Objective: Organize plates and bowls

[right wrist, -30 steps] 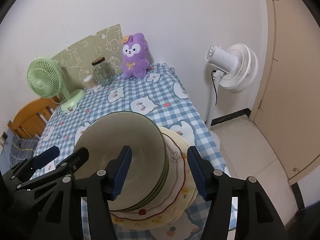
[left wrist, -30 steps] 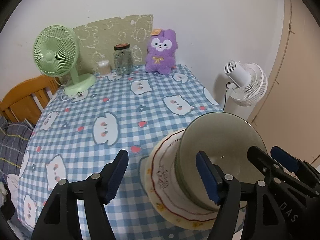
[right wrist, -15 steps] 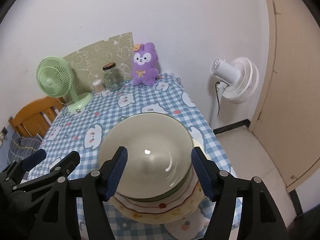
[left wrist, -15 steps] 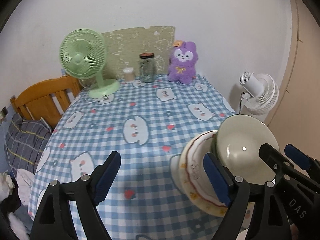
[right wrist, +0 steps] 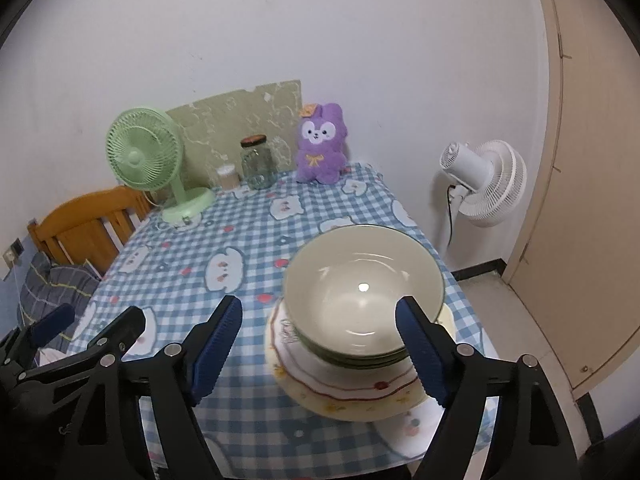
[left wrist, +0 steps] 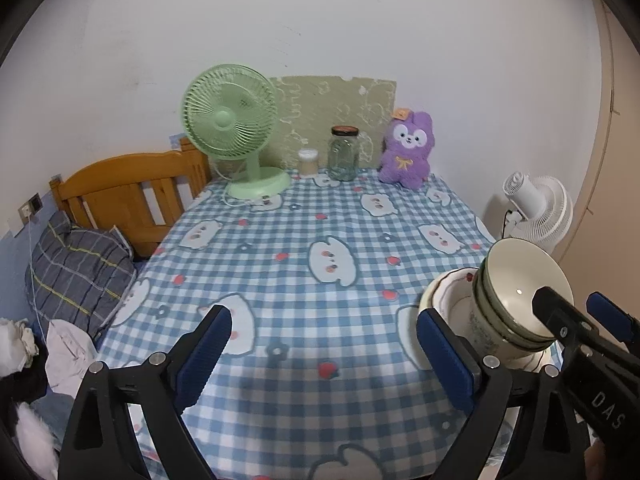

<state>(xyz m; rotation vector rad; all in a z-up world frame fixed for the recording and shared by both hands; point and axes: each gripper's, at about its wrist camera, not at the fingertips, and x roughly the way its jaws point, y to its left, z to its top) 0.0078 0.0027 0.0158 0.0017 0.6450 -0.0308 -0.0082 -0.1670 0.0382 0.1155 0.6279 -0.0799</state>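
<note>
Right gripper (right wrist: 320, 350): jaws spread wide, nothing held, blue pads either side of the bowl stack without touching it.
Left gripper (left wrist: 324, 354): jaws spread wide, nothing held, over bare tablecloth left of the bowl stack.
Bowl stack (right wrist: 363, 294): pale green bowls nested upright, resting on the plates (right wrist: 360, 390) at the near right corner of the table (right wrist: 240, 240); also seen at right in the left wrist view (left wrist: 516, 300).
Plates: cream, red-rimmed and yellow-flowered, directly beneath the bowl stack, reaching to the table's right edge.
Table: blue checked cloth with bear print.
Green fan (right wrist: 144, 152): far left of the bowl stack, at the table's back edge.
Small jar (right wrist: 226, 176), glass jar (right wrist: 258, 162), purple plush (right wrist: 322, 142): beyond the bowl stack, lined along the wall.
White floor fan (right wrist: 488, 184): right of the bowl stack, off the table.
Wooden headboard (left wrist: 120, 192): far left, beside the table.
</note>
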